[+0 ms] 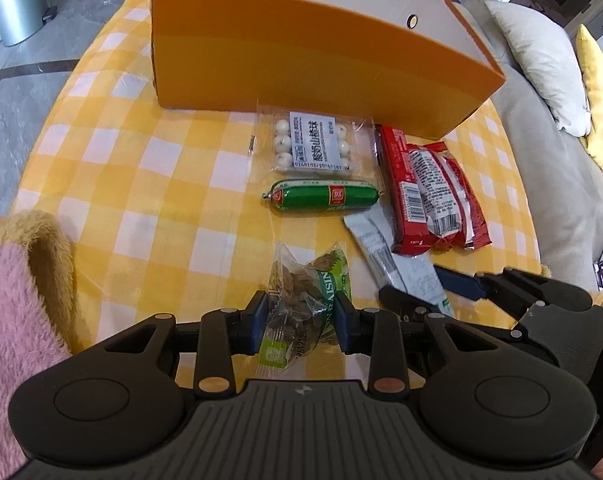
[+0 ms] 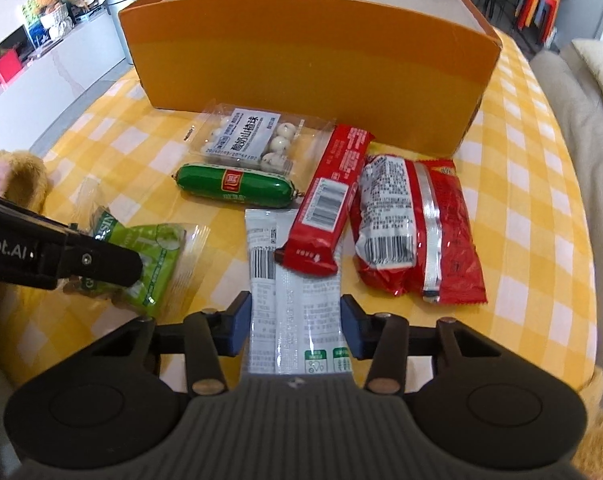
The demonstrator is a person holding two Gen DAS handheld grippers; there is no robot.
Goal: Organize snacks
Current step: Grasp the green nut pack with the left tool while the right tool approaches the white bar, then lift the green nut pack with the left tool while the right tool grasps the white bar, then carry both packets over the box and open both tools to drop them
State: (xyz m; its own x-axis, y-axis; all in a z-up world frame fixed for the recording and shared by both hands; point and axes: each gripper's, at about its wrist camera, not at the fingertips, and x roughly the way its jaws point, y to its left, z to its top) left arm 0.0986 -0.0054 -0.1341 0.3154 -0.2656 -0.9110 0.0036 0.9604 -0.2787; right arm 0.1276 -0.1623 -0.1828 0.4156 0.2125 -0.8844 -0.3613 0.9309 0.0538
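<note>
Raisin packet (image 1: 301, 304) sits clenched in my left gripper (image 1: 301, 316); my right gripper (image 2: 295, 328) straddles the white sachet (image 2: 293, 292), pads about touching but grip unclear, both presumably bound for the orange box (image 2: 301, 60) behind.

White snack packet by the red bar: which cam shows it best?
Right wrist view: the white snack packet lies nearly whole between the right tool's pads, barcode and print visible. In the left wrist view it is small and foreshortened, with that tool astride its near end.
</note>
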